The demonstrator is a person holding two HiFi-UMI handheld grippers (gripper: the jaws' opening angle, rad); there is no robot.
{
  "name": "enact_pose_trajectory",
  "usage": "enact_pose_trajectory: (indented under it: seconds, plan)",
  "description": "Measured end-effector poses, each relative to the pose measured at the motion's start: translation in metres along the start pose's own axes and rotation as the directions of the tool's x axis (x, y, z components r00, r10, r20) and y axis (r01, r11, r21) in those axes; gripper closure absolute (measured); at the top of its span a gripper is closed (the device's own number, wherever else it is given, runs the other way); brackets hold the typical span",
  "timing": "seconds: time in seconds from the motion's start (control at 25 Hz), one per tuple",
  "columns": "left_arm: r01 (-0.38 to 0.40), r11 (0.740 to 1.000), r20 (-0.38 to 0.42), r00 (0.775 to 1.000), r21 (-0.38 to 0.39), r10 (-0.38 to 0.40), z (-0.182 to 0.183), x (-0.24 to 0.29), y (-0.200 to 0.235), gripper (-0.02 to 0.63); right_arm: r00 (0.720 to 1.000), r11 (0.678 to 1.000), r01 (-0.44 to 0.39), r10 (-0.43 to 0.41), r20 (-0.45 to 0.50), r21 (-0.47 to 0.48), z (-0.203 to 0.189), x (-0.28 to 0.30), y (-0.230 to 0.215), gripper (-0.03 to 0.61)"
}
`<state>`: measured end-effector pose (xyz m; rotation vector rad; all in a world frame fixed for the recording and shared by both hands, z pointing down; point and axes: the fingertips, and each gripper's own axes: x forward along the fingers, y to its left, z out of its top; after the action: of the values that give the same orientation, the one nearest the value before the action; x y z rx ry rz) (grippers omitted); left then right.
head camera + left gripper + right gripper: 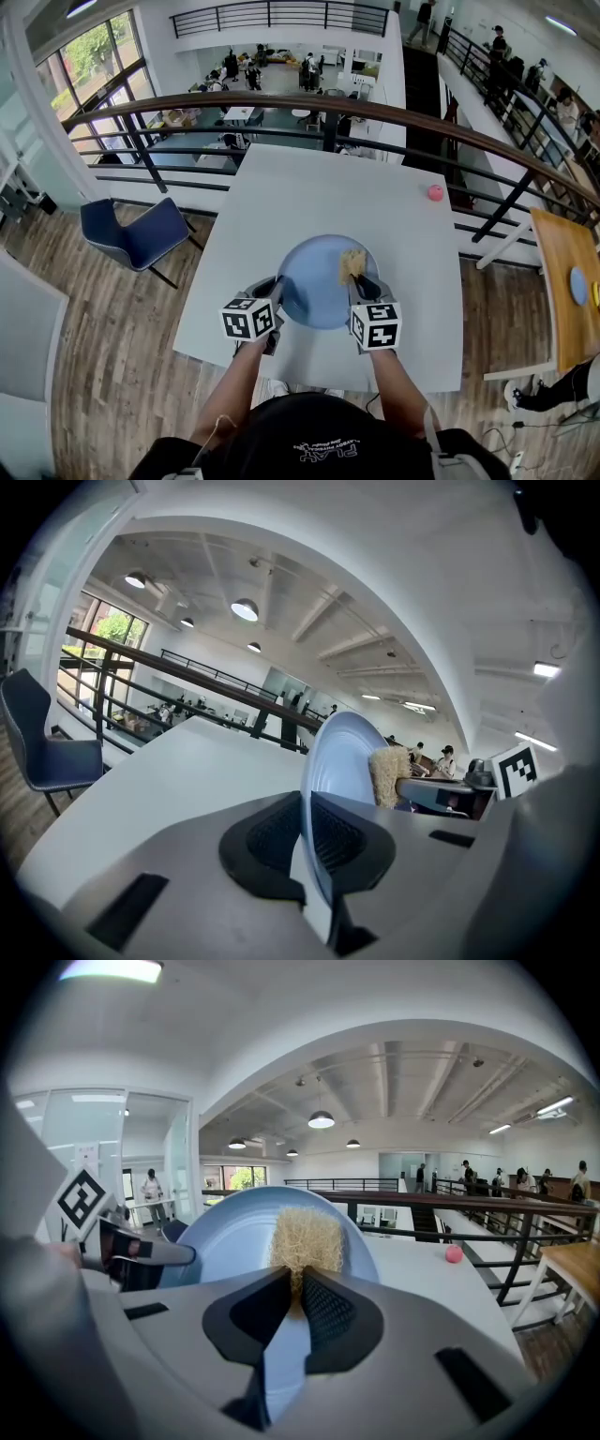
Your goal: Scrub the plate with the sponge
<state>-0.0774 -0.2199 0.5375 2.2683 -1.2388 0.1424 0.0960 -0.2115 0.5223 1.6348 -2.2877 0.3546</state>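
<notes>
2 grips | left tool (306,834) clamps plate (314,286) rim | right tool (292,1305) holds sponge (306,1239) against plate

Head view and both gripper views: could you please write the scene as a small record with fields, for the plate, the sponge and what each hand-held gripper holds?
Surface: white square table
Plate: round light-blue plate, over the table's near part
Left hand-held gripper: jaws closed on the plate's rim
Sponge: tan fibrous sponge, against the plate's inner face
Right hand-held gripper: jaws closed on the sponge
Other item: small pink ball, near the table's far right edge, apart from the plate
</notes>
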Motion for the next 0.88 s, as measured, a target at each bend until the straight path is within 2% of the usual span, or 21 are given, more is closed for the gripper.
enact_pose_trajectory:
  seconds: [0.16, 0.44, 0.64, 0.88]
  plan:
    - [-0.006, 1.000, 0.011, 1.000, 0.001, 0.006, 0.004, -0.002, 0.003, 0.589, 0.997, 0.997, -0.075, 0.076, 0.031, -0.023, 0.015, -0.005, 0.033, 0.534]
    - [-0.007, 1.000, 0.030, 1.000, 0.013, 0.006, 0.012, -0.001, 0.000, 0.591, 0.985, 0.980, -0.170, 0.170, -0.009, -0.099, 0.004, 0.002, 0.082, 0.534]
    - [-0.006, 1.000, 0.035, 0.999, 0.025, 0.005, 0.015, -0.002, -0.002, 0.590, 0.977, 0.965, -0.213, 0.211, -0.027, -0.155, -0.002, 0.012, 0.111, 0.534]
    - [-0.002, 0.999, 0.032, 0.999, 0.040, 0.001, 0.018, -0.002, -0.006, 0.591, 0.975, 0.957, -0.221, 0.217, -0.042, -0.189, 0.001, 0.022, 0.127, 0.534]
